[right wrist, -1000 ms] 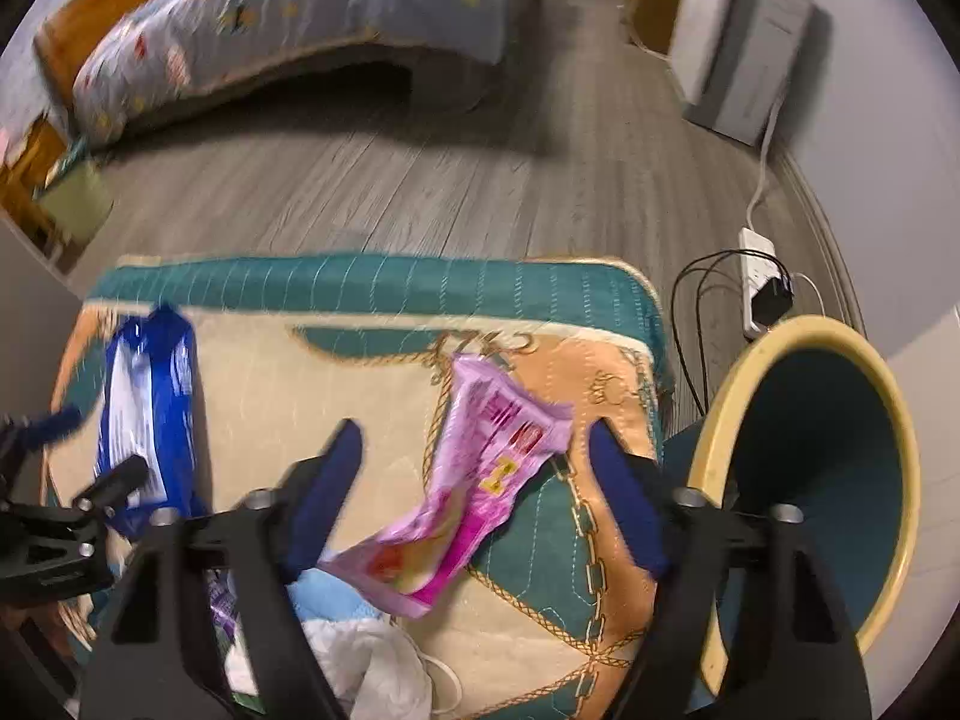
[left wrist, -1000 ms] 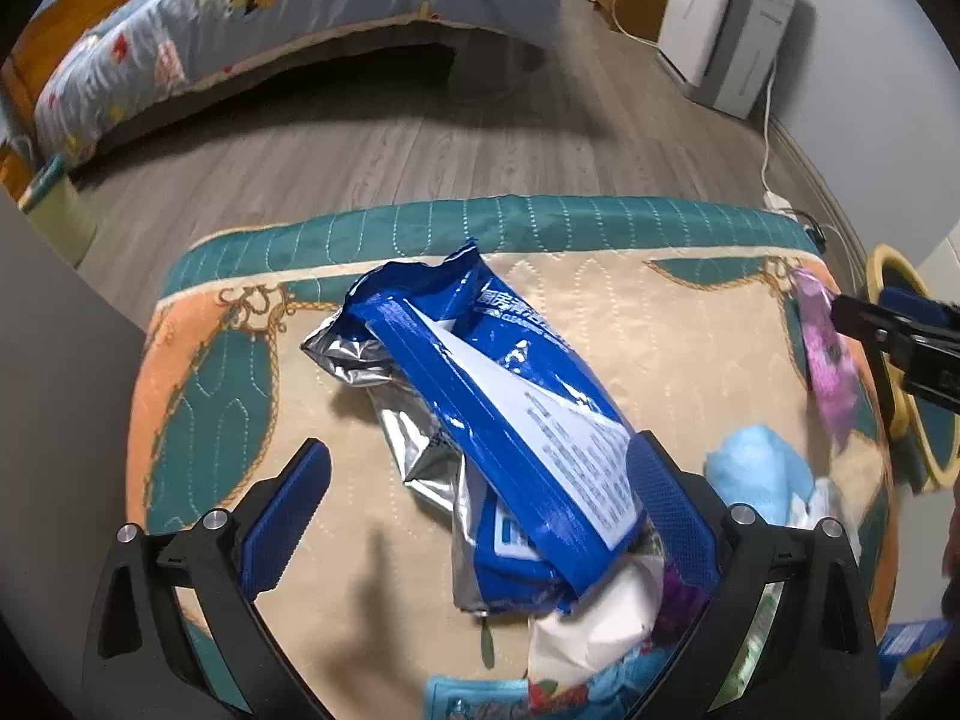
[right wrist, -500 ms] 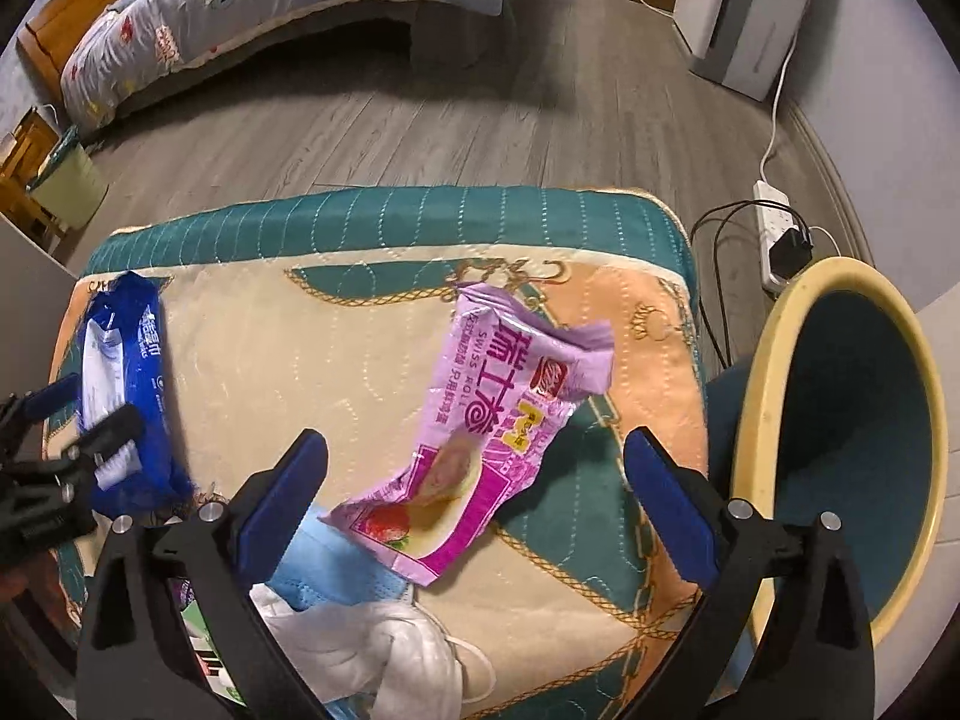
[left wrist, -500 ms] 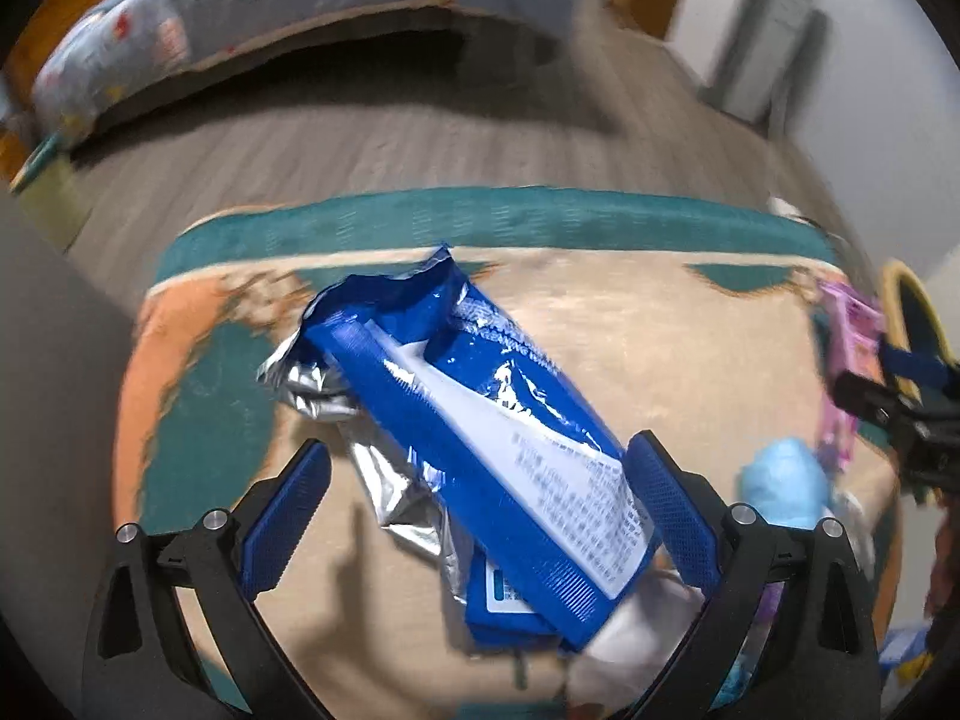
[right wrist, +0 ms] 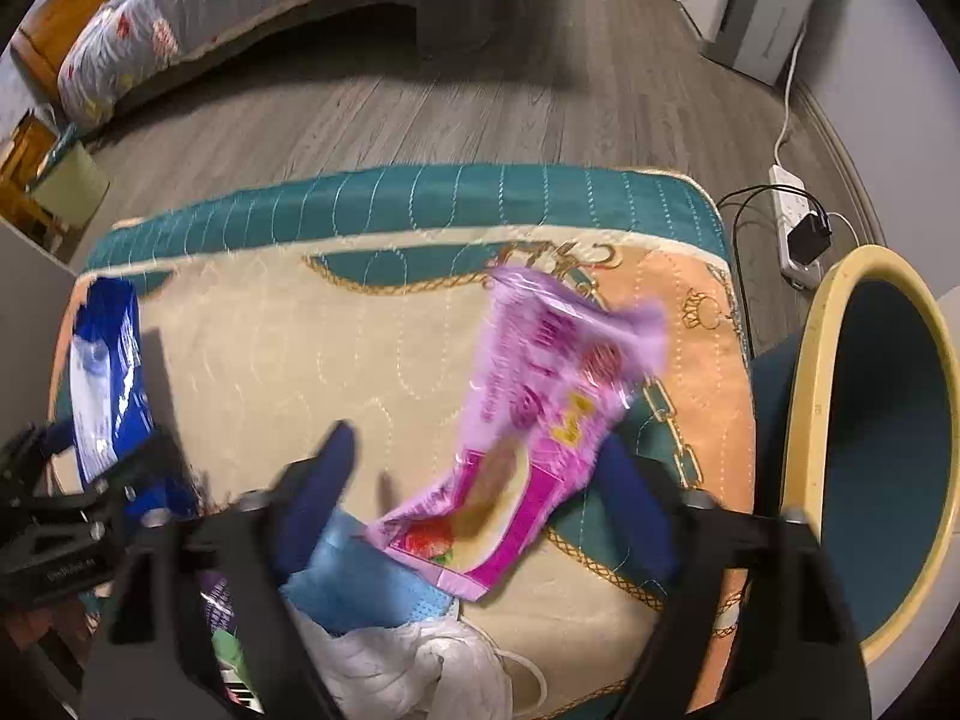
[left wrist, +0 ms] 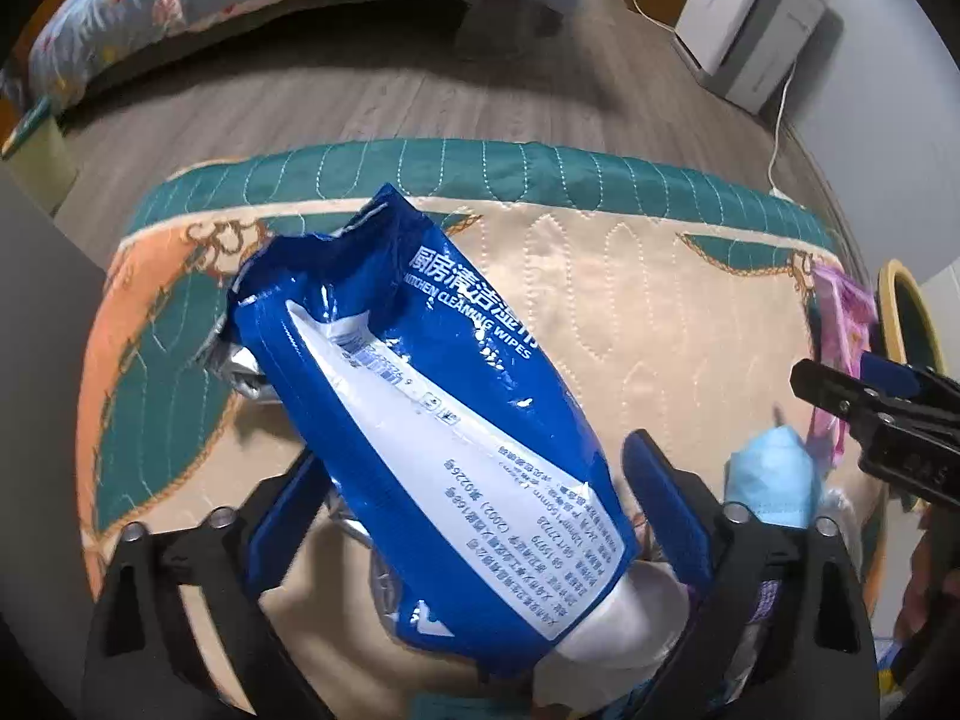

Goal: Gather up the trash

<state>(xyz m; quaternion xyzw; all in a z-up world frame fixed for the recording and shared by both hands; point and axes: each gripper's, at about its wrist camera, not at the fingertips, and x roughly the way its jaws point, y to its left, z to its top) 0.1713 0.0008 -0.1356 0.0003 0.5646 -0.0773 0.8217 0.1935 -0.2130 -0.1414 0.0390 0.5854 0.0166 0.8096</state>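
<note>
Tongs on our left (left wrist: 474,516) are now narrower than a moment ago, and the blue wipes packet (left wrist: 420,414) stands between the two fingers, lifted and tilted above the quilted desk (left wrist: 660,312); we judge that they are closing on it, but we cannot tell if both pads already press it. Under it lies a silver wrapper (left wrist: 240,369). In the middle a blue face mask (right wrist: 360,582) and white tissues (right wrist: 408,666) remain on the desk. Our right tongs (right wrist: 474,498) have also narrowed around the pink snack wrapper (right wrist: 540,420), which is blurred and looks raised. To the right waits the yellow-rimmed bin (right wrist: 804,420), so both pieces seem nearly ready to be carried there.
</note>
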